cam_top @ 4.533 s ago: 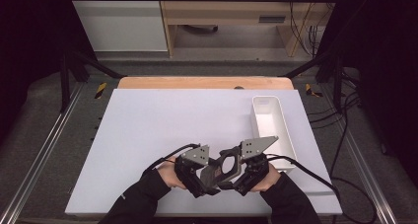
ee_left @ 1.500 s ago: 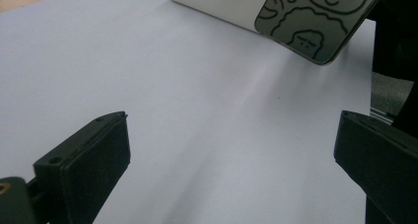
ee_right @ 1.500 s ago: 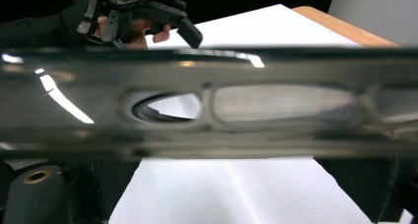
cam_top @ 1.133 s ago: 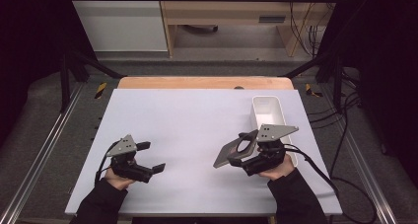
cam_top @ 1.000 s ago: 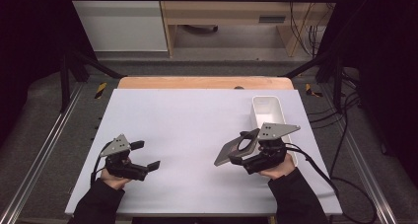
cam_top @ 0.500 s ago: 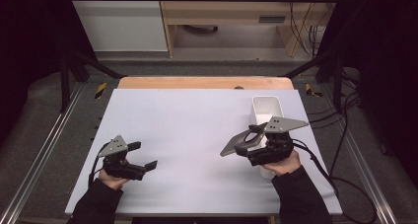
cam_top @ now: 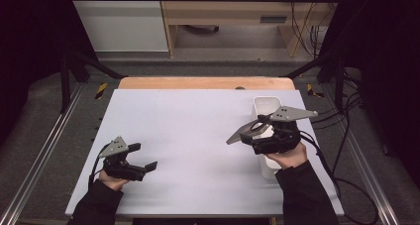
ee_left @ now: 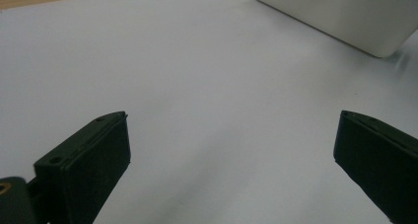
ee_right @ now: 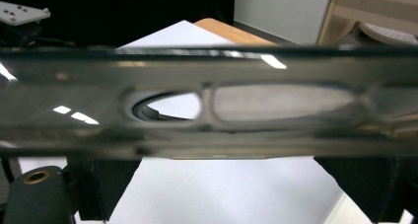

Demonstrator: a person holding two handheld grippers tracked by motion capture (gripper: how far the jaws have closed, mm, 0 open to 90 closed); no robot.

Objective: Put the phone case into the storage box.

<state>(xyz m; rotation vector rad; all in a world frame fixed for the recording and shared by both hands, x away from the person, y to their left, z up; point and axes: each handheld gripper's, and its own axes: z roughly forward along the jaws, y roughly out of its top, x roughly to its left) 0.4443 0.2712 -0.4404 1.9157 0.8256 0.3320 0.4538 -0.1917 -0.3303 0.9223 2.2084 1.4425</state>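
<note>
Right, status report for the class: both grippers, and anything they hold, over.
Left gripper open, empty. Right gripper: metal strip across jaws, grip unclear. White bin close by.

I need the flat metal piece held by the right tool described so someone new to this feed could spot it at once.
Start at the white table and go to its right side, where a long white bin sits. Just in front of it, the right tool grips a flat grey metal piece pointing left. It is the one shiny thing there, pierced by a round hole and a long slot.
</note>
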